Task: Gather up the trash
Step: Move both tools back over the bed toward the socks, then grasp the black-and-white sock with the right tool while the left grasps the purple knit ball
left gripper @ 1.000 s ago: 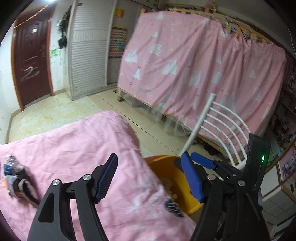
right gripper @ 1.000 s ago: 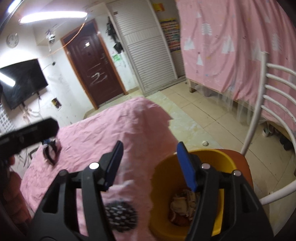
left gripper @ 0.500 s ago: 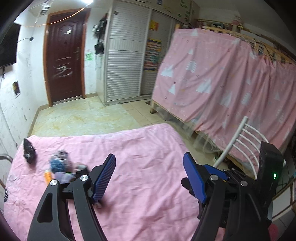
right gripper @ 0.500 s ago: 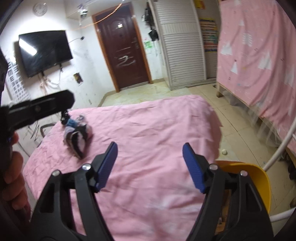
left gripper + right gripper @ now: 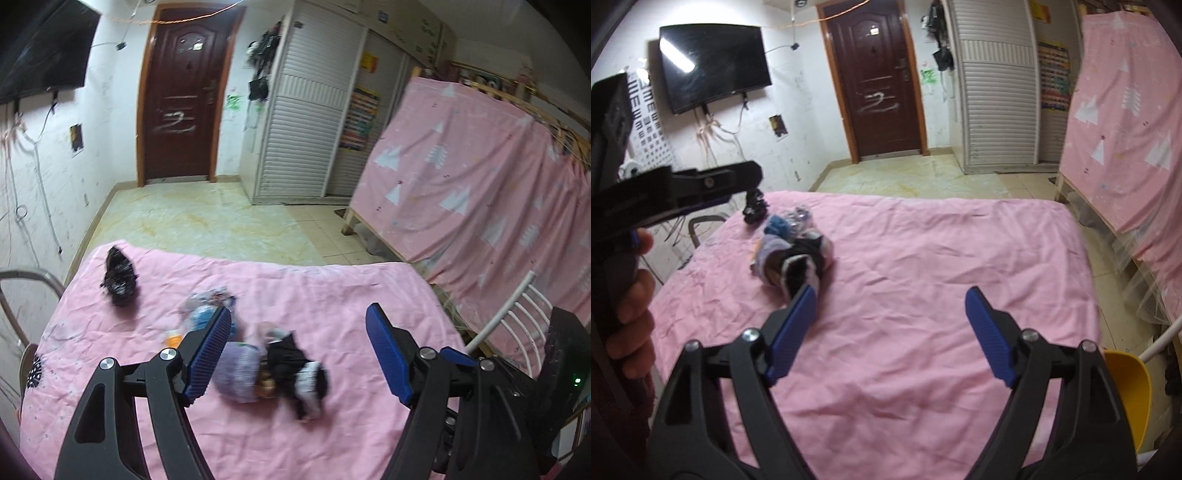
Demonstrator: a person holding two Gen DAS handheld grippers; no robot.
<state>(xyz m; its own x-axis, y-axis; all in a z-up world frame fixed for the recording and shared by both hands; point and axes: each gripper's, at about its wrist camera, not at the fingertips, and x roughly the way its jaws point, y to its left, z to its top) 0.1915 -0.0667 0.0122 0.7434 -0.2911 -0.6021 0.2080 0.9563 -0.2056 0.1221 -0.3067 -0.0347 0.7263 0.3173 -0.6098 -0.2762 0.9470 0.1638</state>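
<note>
Left gripper [image 5: 299, 350]: blue-padded fingers [image 5: 207, 350] spread wide apart, gripping nothing, held above a pink-covered bench [image 5: 351, 295]. Between and just under the fingers, a blurred heap of trash [image 5: 273, 369]: a lilac fuzzy lump, a black-and-white piece touching it on the right, something brownish wedged between the two. Just behind the left finger, a crumpled blue-and-clear wrapper [image 5: 203, 306] with a small orange scrap [image 5: 173, 336] beside it. Farther back toward the far left corner of the cloth, well apart from the heap, a black crinkled bag [image 5: 119, 277]. Beyond the bench, a tiled floor [image 5: 207, 221], a dark brown door [image 5: 181, 96], a white slatted wardrobe [image 5: 306, 129]. Off to the right, a pink curtain with white tree shapes [image 5: 480, 177] and a white metal chair back [image 5: 517, 314].

Right gripper [image 5: 890, 328]: fingers [image 5: 792, 328] likewise wide open and empty, hovering over the bare middle of the same pink cloth. Ahead and to the left, just past the left fingertip, the same heap, with the black bag farther behind it near the cloth's far edge. At the lower right, off the bench edge, the rim of a yellow bin [image 5: 1130, 384]. On the left border, the person's hand [image 5: 631, 306] wrapped around the other gripper's black handle. On the wall behind, a dark television [image 5: 713, 66].
</note>
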